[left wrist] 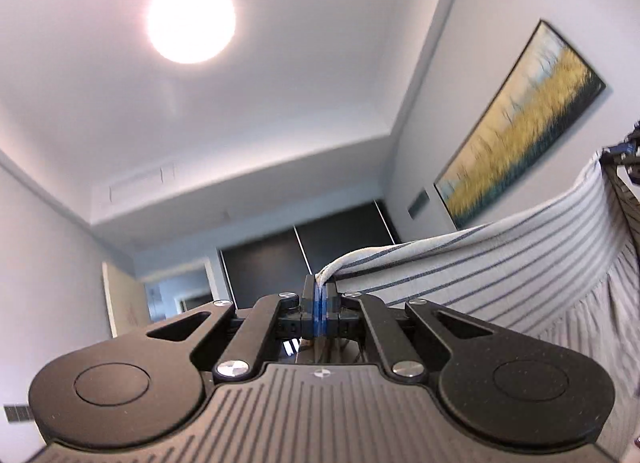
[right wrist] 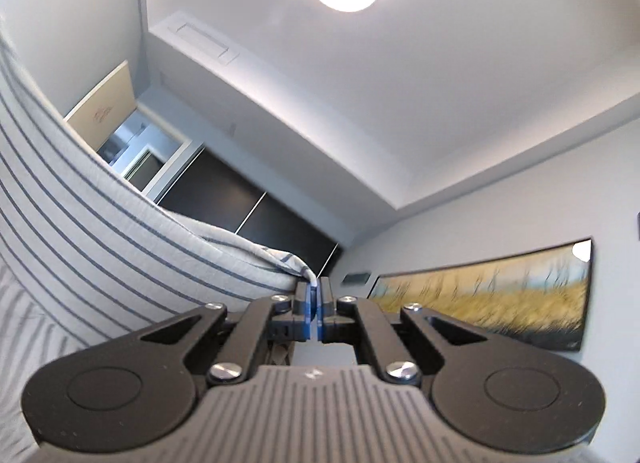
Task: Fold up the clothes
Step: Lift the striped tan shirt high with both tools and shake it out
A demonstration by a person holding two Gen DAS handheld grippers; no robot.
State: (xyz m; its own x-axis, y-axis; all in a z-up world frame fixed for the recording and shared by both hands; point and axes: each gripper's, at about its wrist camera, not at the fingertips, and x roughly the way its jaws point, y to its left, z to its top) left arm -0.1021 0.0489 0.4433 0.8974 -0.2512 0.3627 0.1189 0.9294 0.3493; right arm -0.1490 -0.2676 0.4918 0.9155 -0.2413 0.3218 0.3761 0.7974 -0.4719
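Observation:
A white garment with thin blue stripes hangs stretched between both grippers, held up in the air. My left gripper is shut on one corner of it, and the cloth runs off to the right toward my right gripper at the frame's edge. In the right wrist view the striped garment sweeps in from the left, and my right gripper is shut on its other corner. Both grippers point upward toward the ceiling. The lower part of the garment hangs out of sight.
A round ceiling lamp glows overhead. A framed painting of yellow grass hangs on the right wall. Dark sliding wardrobe doors and a doorway stand at the far end of the room.

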